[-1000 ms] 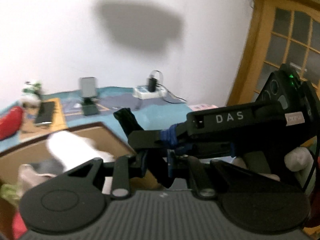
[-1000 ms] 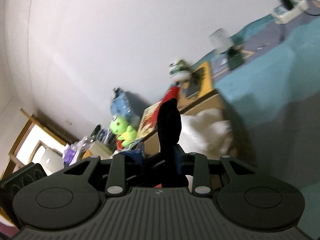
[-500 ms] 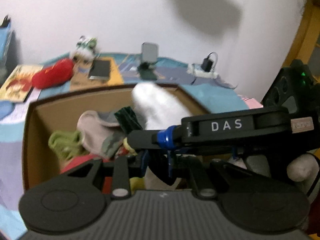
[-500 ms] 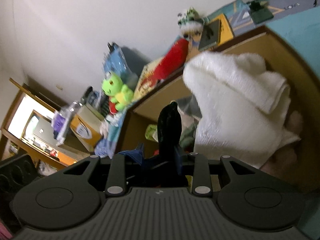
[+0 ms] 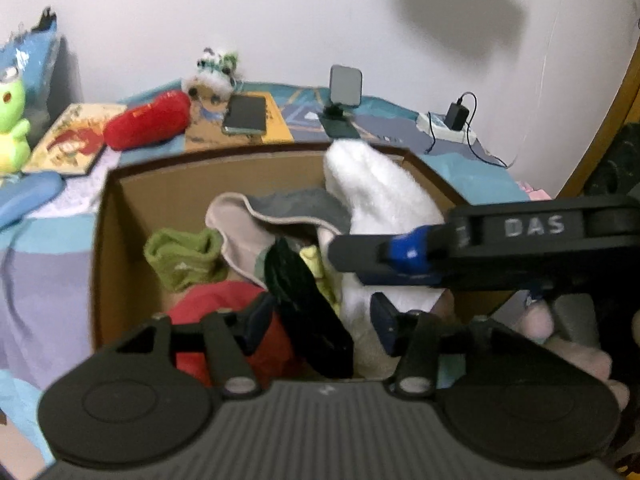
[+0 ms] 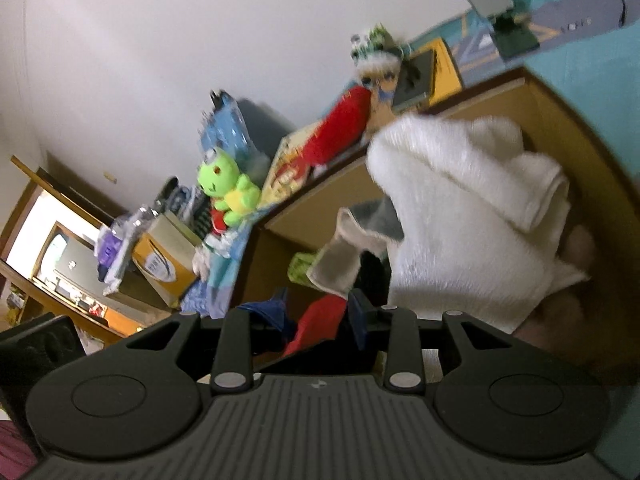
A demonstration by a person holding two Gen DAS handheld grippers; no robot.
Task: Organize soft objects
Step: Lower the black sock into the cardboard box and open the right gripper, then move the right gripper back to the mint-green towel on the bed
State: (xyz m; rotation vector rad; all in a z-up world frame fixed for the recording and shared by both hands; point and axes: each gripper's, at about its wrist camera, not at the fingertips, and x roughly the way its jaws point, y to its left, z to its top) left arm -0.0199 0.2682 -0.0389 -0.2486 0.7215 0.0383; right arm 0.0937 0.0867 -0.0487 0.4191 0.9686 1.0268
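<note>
Item: dark sock (image 5: 308, 300). A second ago we pinched it in both grippers, short of the box (image 5: 104, 216). Now left gripper (image 5: 320, 316) fingers have just opened, sock loose between them over the box. Right gripper (image 6: 320, 316) fingers narrow, empty; drop nearly done.

Brown box (image 5: 100, 240) holds a white towel (image 5: 380, 196), olive-green sock (image 5: 180, 256), red cloth (image 5: 224, 300) and black sock (image 5: 304, 300) — beyond it, a red plush (image 5: 146, 126) and lime-green frog (image 6: 228, 188) — plain white wall (image 5: 240, 12).
</note>
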